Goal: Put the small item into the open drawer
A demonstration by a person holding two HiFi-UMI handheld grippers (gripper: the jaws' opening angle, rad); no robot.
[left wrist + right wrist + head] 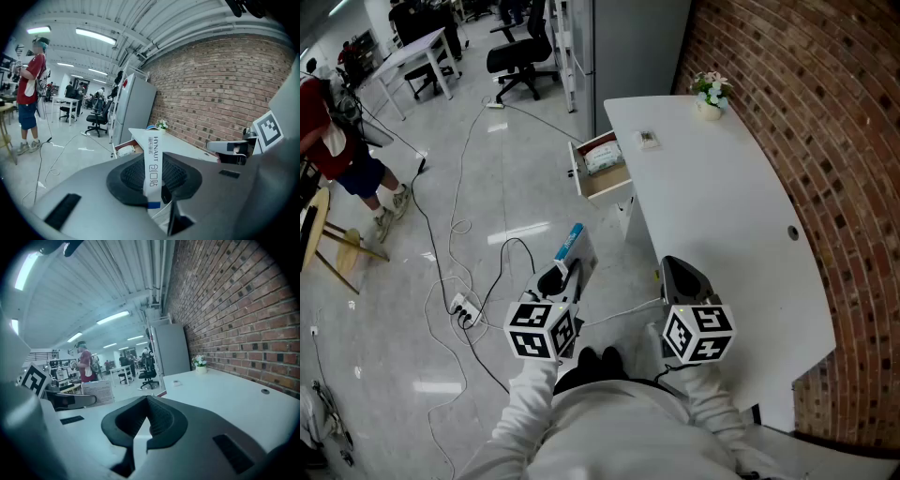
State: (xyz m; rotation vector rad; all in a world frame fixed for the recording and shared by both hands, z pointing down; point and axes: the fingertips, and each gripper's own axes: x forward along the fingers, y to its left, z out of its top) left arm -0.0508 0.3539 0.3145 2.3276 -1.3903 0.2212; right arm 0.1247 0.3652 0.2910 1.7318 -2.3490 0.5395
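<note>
Left gripper (559,277) and right gripper (682,274) have smooth grey shells and black ribbed jaw pads (159,416). Each carries a white marker cube (542,328) with black square patterns. The person wears pale grey-white long sleeves (523,412).

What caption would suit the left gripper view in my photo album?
Left claw clamps a slim white HYNAUT box, with the open drawer of the white desk ahead.
</note>
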